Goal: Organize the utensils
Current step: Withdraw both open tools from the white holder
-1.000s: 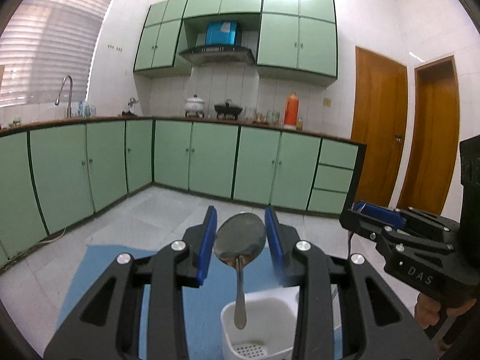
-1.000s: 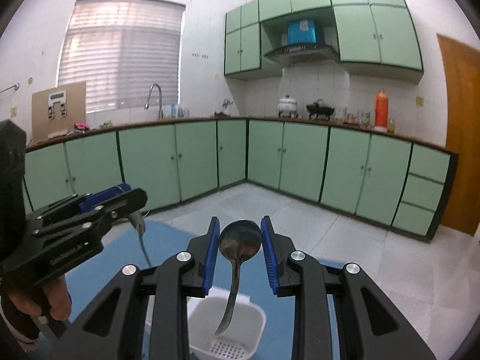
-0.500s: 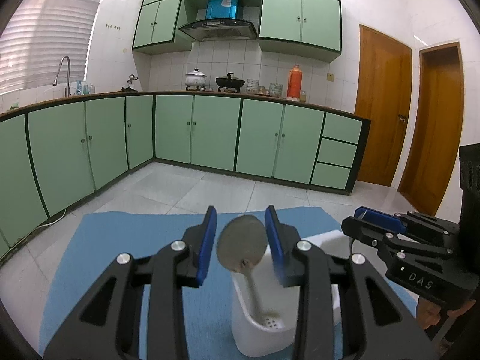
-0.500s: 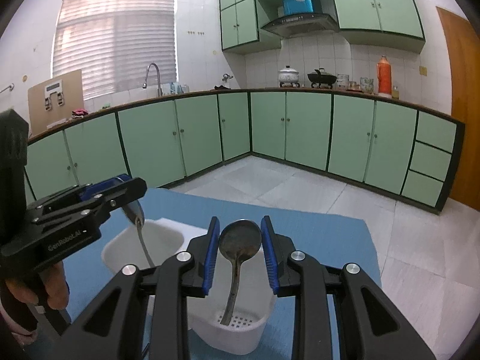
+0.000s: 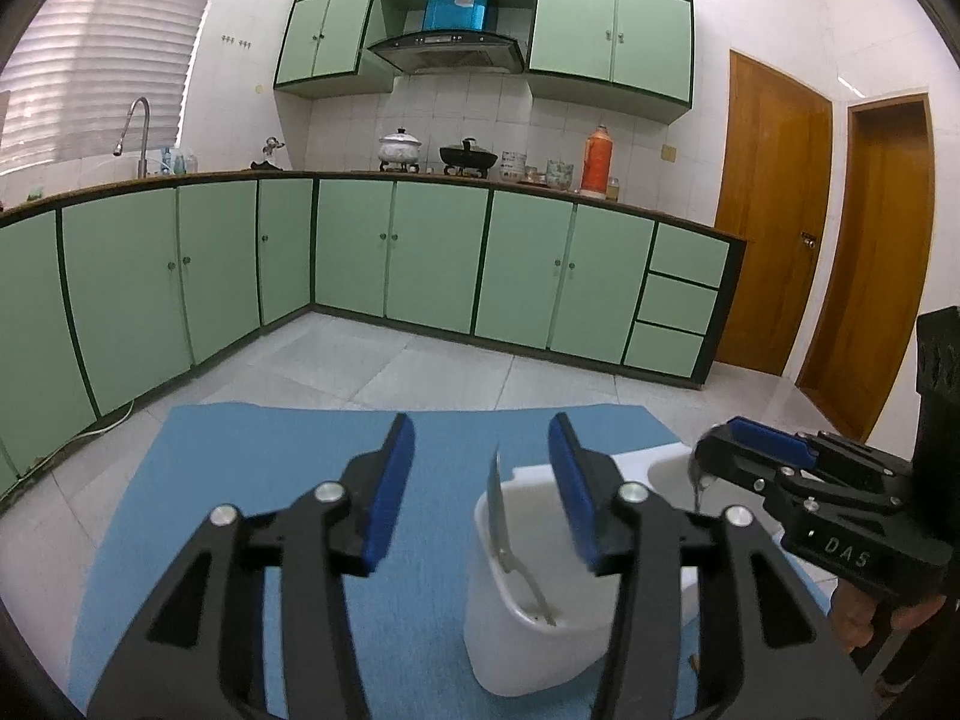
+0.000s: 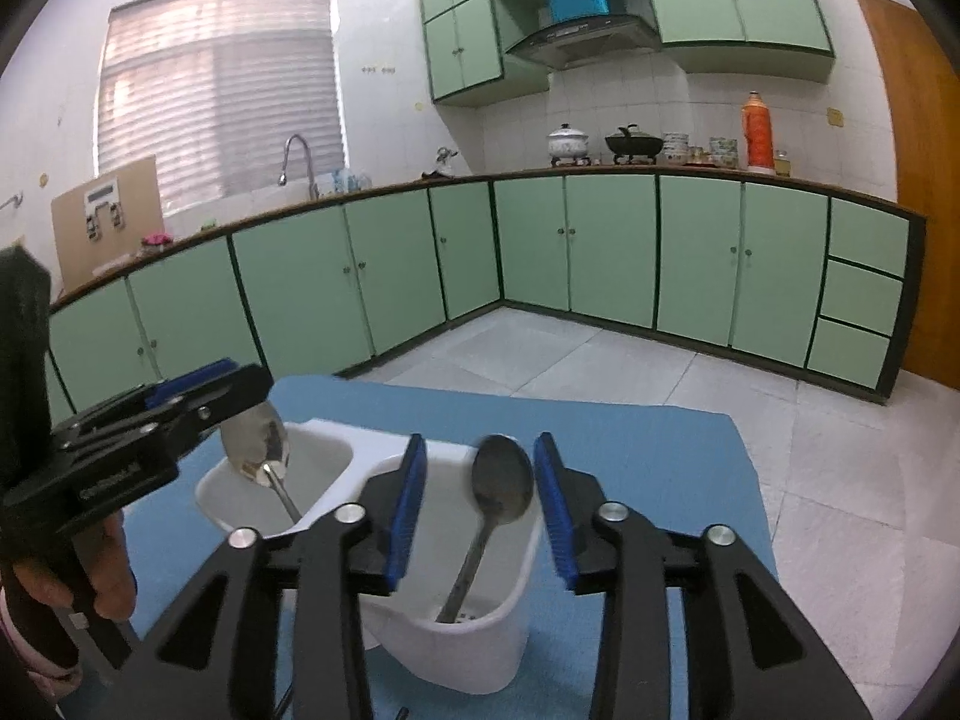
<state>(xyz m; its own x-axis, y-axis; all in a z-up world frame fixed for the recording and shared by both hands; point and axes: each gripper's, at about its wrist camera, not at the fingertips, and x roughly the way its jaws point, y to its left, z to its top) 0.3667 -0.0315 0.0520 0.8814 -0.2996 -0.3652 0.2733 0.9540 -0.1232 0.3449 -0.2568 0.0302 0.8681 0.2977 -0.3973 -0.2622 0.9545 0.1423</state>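
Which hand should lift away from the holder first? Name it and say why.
Left, probably. Both pairs of jaws are opening. In the left gripper the spoon stands in the holder clear of both pads; in the right gripper the dark spoon sits close by one pad.

Two metal spoons (image 6: 501,483) leaning bowl-up in white caddy (image 6: 516,588)

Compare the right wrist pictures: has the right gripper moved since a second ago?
Yes. The right gripper has come down: the white utensil holder looms closer, the counter cabinets sit higher in view. Its jaws are opening, freeing the dark spoon.
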